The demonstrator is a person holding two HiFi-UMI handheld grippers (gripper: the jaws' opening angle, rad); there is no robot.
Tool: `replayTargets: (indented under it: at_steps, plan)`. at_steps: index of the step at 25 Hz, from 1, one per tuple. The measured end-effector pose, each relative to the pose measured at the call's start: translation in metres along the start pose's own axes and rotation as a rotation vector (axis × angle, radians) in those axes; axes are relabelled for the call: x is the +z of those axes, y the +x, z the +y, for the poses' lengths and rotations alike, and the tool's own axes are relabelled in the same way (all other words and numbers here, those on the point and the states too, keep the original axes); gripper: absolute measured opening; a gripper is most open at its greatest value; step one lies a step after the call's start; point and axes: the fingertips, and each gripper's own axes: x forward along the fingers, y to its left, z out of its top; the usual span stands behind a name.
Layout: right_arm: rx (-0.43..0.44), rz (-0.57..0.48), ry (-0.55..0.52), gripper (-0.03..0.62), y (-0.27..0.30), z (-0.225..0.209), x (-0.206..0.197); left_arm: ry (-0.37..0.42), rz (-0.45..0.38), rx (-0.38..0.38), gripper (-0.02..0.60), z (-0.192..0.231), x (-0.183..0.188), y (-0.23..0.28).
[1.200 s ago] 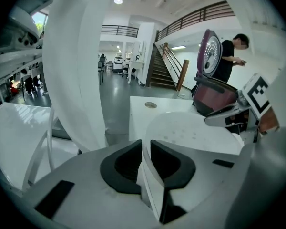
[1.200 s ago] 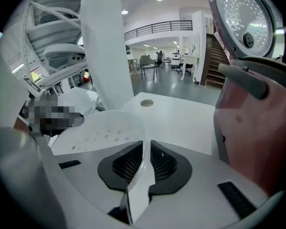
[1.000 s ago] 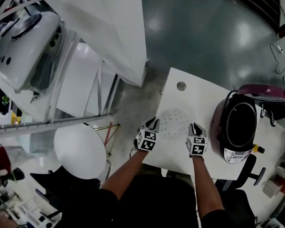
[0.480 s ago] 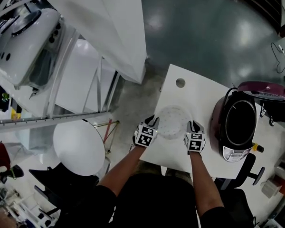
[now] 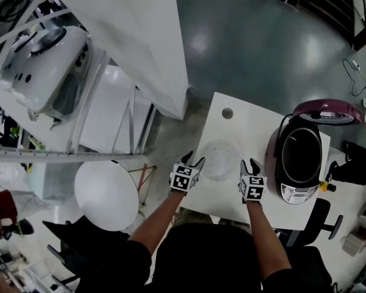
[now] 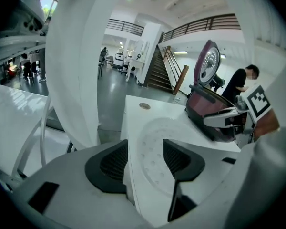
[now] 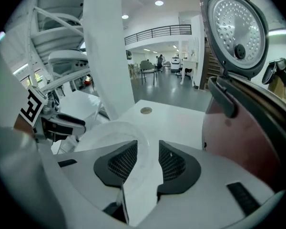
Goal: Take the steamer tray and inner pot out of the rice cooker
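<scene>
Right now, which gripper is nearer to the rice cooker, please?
Right. The right gripper is beside the rice cooker, at the steamer tray's cooker-side rim; the left gripper is at the tray's far side. Both grippers' jaws have just been opening, pads off the rim.

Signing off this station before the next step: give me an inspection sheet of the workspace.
Surface: white table, bare around the work.
Job's things: steamer tray lies flat on the table; rice cooker beside it, lid up, inner pot apparently still inside.
Clutter: nothing seen beyond a round grommet in the table.
Grippers: left gripper and right gripper flank the tray; jaws have just been opening, tray rim showing between them, not gripped.
Cables: one thin cable on the floor, far right.
Surroundings: round white stool, office chair, dark floor.
</scene>
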Motion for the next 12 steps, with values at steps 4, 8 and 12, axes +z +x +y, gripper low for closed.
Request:
replayTargets:
  at_steps: [4,8,12]
  plan:
    - [0.069,-0.048,0.033,0.11,-0.029,0.004,0.023,-0.07,-0.065,0.009,0.208,-0.016,0.027,-0.029]
    - [0.13,-0.077,0.039,0.103,-0.062,0.006,0.04,-0.054,-0.123,-0.016,0.154,-0.054,0.056,-0.056]
    - [0.109,-0.097,0.021,0.023,-0.084,-0.006,0.054,0.01,-0.184,-0.06,0.083,-0.095,0.081,-0.069]
